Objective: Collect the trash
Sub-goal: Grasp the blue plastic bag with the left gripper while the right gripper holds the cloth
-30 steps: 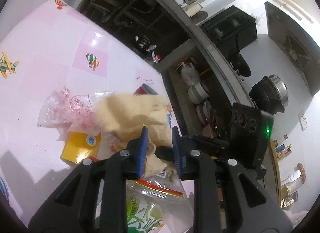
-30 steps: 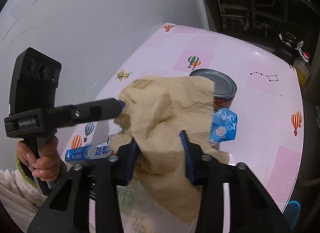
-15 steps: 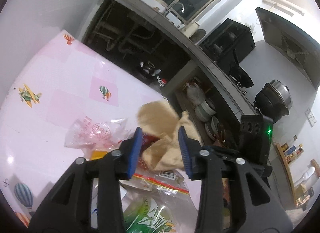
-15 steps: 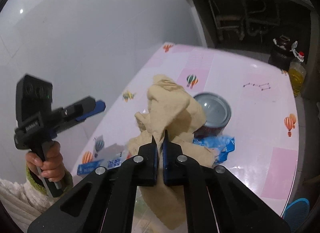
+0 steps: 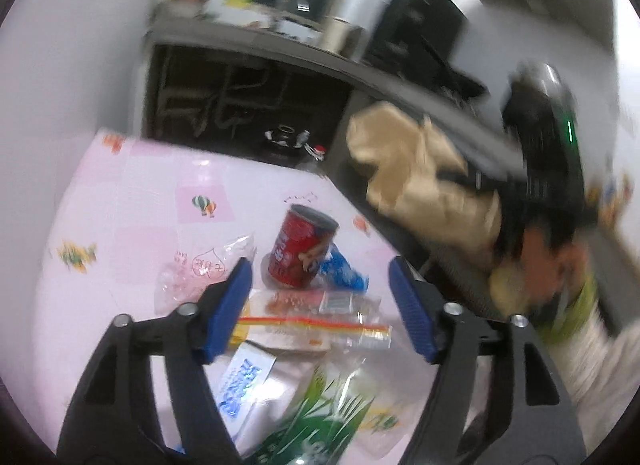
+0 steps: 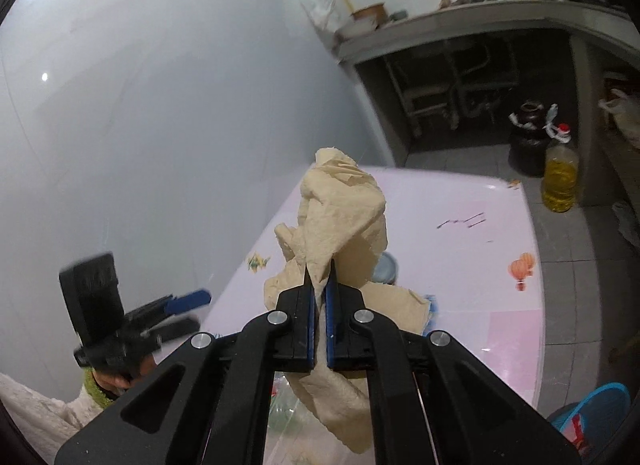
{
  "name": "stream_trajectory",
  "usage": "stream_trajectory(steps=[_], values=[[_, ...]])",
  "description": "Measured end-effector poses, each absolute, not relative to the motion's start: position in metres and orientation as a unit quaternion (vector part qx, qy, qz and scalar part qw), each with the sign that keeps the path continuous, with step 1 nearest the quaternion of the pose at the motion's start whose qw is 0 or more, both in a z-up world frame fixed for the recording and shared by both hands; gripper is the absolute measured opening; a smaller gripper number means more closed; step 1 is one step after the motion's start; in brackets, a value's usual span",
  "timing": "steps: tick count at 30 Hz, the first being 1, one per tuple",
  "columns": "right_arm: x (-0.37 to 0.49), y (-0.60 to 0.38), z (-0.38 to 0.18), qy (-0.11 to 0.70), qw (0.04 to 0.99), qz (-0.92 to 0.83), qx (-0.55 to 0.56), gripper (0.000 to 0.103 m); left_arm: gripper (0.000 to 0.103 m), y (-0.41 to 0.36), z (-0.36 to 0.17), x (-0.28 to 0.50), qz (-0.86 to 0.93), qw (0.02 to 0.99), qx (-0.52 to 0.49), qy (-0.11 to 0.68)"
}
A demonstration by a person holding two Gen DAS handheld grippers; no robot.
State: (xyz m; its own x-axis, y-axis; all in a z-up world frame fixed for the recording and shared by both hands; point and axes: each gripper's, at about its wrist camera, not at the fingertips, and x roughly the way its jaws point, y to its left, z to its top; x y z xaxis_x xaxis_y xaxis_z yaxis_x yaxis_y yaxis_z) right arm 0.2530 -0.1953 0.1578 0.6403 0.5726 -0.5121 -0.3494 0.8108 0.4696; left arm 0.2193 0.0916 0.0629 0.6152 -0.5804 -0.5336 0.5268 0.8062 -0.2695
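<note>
Since half a second before, the left claw (image 5: 320, 307) had opened wide and empty above the red can (image 5: 301, 251) on the desk (image 5: 132, 201), while the right claw (image 6: 319, 289) carried the pinched tan paper (image 6: 344, 221) away to its right.

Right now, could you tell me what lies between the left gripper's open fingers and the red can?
In the left wrist view, only bare pink tablecloth separates the left gripper from the red can.

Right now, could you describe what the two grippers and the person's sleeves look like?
Both the left gripper and right gripper are black plastic with silver pivot bolts and ribbed blue pads. The sleeves are fuzzy white with green cuffs.
</note>
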Motion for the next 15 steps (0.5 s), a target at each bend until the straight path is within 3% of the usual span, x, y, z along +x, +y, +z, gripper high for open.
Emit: stream_trajectory(steps=[7, 15], values=[[0.224, -0.238, 0.155, 0.32, 0.902, 0.214, 0.195, 0.004, 0.074, 0.033, 0.042, 0.18, -0.307, 0.881, 0.222, 0.284], [0.198, -0.282, 0.124, 0.329, 0.9, 0.152, 0.243, 0.004, 0.074, 0.002, 0.069, 0.194, -0.356, 0.867, 0.186, 0.296]])
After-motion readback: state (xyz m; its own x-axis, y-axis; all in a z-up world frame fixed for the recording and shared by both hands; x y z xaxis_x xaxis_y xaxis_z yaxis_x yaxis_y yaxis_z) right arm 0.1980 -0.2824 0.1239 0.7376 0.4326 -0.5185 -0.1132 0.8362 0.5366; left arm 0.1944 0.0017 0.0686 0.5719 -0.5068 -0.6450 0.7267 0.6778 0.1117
